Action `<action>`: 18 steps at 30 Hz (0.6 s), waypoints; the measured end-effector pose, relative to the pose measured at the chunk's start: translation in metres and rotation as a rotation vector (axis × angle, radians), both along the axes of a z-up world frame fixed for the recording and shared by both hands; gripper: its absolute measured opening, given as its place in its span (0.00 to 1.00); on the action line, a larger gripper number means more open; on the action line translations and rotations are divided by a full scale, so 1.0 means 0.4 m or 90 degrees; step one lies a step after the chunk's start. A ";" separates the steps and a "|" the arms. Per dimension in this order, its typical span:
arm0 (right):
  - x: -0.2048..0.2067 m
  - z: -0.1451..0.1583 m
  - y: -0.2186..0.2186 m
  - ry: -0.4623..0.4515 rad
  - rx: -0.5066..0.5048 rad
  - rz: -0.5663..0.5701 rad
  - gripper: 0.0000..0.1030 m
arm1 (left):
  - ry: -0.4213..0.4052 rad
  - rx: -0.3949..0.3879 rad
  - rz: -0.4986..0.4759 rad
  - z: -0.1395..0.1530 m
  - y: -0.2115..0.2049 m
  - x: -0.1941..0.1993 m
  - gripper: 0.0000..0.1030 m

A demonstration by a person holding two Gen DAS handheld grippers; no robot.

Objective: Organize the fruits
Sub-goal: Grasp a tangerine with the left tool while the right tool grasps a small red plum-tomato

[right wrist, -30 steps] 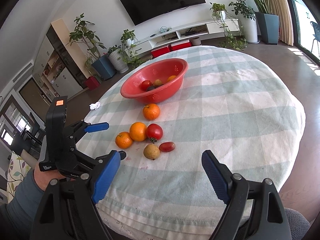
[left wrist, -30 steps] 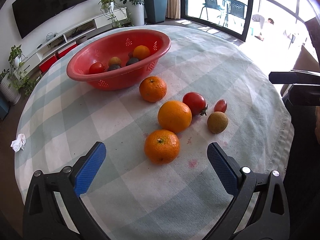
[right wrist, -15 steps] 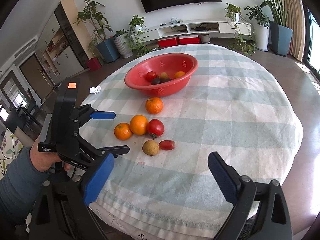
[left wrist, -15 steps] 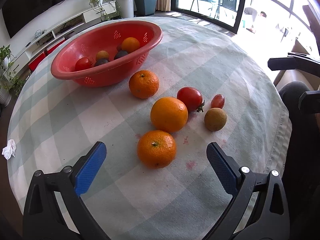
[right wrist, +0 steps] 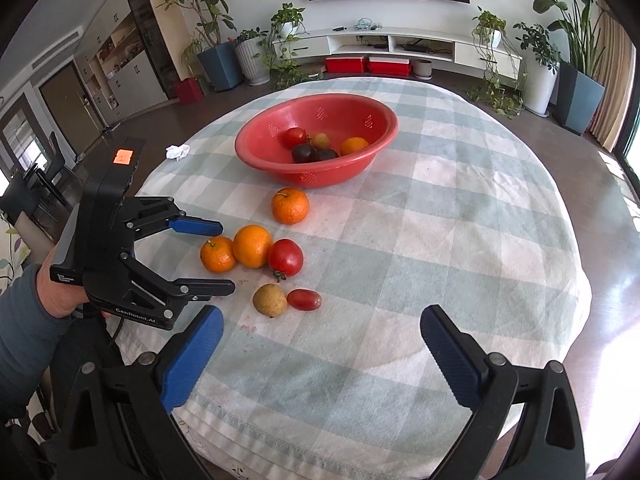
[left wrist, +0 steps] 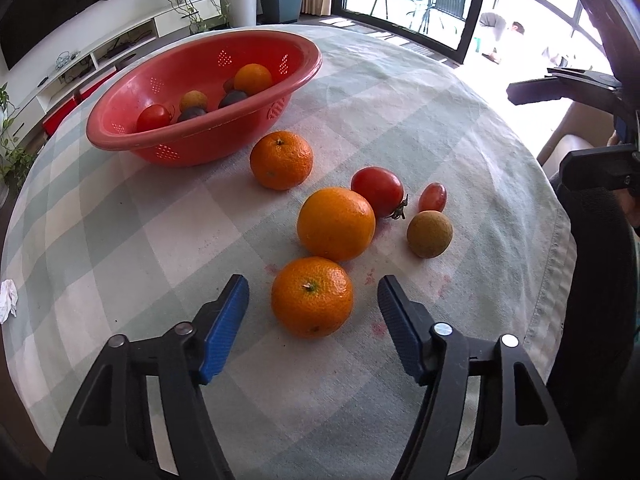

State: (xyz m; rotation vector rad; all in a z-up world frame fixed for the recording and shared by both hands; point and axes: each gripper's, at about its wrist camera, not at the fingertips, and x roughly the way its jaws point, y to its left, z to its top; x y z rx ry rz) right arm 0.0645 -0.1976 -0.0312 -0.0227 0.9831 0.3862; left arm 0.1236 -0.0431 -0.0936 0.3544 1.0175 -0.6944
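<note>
A mandarin (left wrist: 312, 296) lies nearest on the checked cloth, between the jaws of my left gripper (left wrist: 312, 284). The jaws are closing, with a gap still on each side of the fruit. Behind it lie a large orange (left wrist: 336, 223), a tomato (left wrist: 377, 191), a small red oval fruit (left wrist: 432, 197), a brown round fruit (left wrist: 429, 234) and a second mandarin (left wrist: 281, 160). The red bowl (left wrist: 200, 128) holds several fruits. My right gripper (right wrist: 322, 316) hovers over the table's near edge, its jaws opening with nothing between them.
The round table (right wrist: 440, 240) drops off close under the right gripper. A crumpled tissue (right wrist: 177, 151) lies at the far left edge. A hand in a grey sleeve (right wrist: 24, 320) holds the left gripper (right wrist: 226, 256) beside the fruit cluster.
The left jaws have narrowed from wide apart to closely flanking the nearest mandarin. The right gripper's view has rolled and shifted, and its jaws have spread wider.
</note>
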 end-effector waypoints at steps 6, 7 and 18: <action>0.026 0.010 -0.006 -0.023 -0.054 0.066 0.93 | 0.000 0.000 0.005 -0.002 0.000 0.006 0.38; 0.030 0.009 -0.005 -0.024 -0.062 0.082 0.91 | 0.004 -0.006 0.005 -0.001 0.001 0.007 0.36; 0.081 -0.069 0.046 -0.013 -0.130 0.259 0.65 | 0.008 -0.063 0.051 0.018 0.064 0.000 0.34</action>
